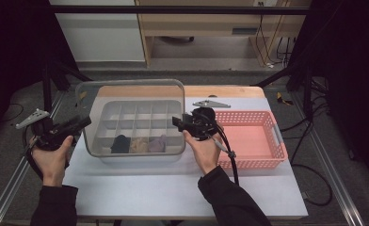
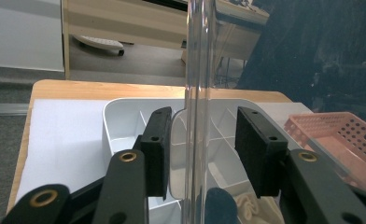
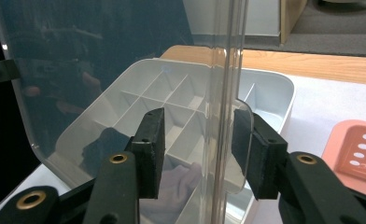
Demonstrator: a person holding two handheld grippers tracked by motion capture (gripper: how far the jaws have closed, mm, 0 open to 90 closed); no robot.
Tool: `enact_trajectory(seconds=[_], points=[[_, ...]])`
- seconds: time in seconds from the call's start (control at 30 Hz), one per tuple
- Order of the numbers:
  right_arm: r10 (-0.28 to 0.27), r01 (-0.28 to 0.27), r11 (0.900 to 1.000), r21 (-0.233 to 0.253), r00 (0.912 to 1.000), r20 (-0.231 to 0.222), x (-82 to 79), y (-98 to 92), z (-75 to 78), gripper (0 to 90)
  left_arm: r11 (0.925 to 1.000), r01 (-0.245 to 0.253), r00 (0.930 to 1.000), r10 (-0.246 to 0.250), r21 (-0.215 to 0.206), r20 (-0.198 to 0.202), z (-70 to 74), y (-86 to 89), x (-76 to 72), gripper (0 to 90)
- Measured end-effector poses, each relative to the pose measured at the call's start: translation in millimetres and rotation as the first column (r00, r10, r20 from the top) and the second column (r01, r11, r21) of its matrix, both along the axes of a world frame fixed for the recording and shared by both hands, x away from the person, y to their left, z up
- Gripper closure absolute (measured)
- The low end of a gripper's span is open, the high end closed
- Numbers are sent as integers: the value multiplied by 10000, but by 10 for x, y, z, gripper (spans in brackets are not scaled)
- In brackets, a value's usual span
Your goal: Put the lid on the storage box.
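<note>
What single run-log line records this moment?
left gripper: open astride clear lid edge | right gripper: open astride opposite edge | lid over divided box | pink basket beside

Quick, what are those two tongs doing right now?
Left tongs: open, straddling the clear lid's edge.
Right tongs: open, straddling its other edge.

Black sleeves cover both forearms; each gripper [image 1: 178,123] is black – 2 flat rectangular pads [image 3: 152,151], brass-ringed screw holes, a trailing black cable.

white table [image 1: 173,188]: grey divided box [image 1: 108,109], pink basket [image 1: 255,136] on it.
</note>
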State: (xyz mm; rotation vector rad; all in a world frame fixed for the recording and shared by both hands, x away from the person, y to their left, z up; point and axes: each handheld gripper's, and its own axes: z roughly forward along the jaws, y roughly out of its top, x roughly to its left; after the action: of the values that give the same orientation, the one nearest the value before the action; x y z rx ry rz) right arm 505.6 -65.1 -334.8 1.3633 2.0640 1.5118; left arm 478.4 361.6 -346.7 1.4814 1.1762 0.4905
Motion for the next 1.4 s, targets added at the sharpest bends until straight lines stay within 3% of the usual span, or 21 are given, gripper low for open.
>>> enact_trajectory(seconds=[0.7,1.4], points=[[-149,148,9999,-13,9978,-644,256,80,-147,527,9997,-227,9991,231,110,-360,-100,13,195,550],[-460,449,9985,-305,9983,-354,373,166,-286,444,9982,-343,9984,364,493,-425,-218,-32,366,503]])
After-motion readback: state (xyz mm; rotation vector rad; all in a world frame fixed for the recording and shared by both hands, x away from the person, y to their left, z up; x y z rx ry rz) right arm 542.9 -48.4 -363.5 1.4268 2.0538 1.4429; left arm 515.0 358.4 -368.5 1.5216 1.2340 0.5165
